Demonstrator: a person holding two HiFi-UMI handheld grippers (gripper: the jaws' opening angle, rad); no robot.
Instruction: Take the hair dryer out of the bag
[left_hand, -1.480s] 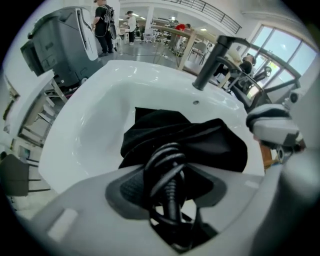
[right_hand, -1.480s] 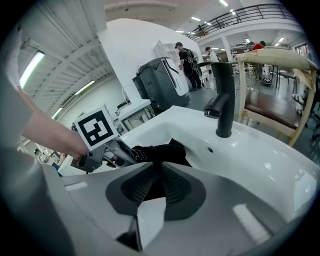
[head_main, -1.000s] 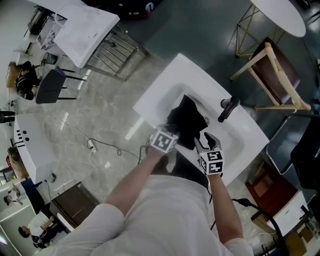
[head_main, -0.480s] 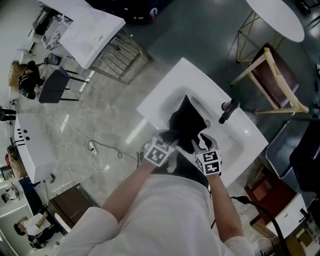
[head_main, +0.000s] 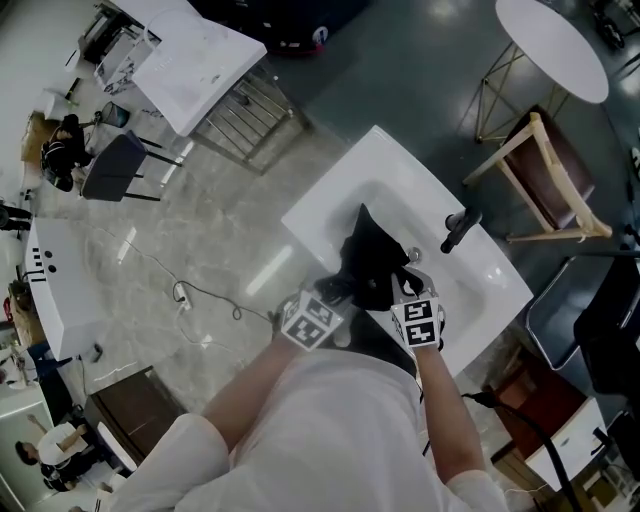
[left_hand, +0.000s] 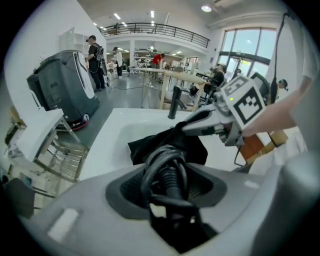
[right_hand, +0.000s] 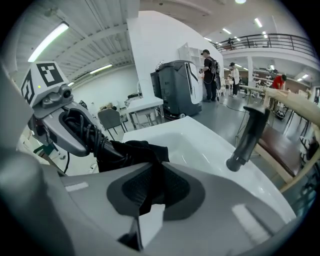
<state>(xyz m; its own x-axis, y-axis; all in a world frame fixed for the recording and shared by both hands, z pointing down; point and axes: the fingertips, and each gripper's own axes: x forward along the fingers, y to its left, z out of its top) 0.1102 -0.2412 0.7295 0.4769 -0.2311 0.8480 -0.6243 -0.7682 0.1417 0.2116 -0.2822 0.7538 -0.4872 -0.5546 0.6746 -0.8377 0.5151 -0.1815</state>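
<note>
A black bag (head_main: 372, 262) lies in the white sink basin (head_main: 400, 195). My left gripper (head_main: 338, 292) is shut on the hair dryer (left_hand: 165, 167), whose coiled black cord and handle fill the gap between the jaws; its far end still runs into the bag (left_hand: 145, 147). In the right gripper view the dryer (right_hand: 80, 131) shows held at the left. My right gripper (right_hand: 150, 195) is closing its jaws, and a fold of the bag (right_hand: 137, 152) is pinched between them. It sits at the bag's near right edge (head_main: 405, 275).
A black tap (head_main: 458, 230) stands at the sink's right rim, close to my right gripper. A wooden chair (head_main: 550, 170) and a round white table (head_main: 555, 40) are beyond the sink. A cable lies on the floor (head_main: 200, 295) at the left.
My left gripper has pulled back and up toward me with the dryer, drawing the bag up into a peak. My right jaws have closed onto the bag's edge.
</note>
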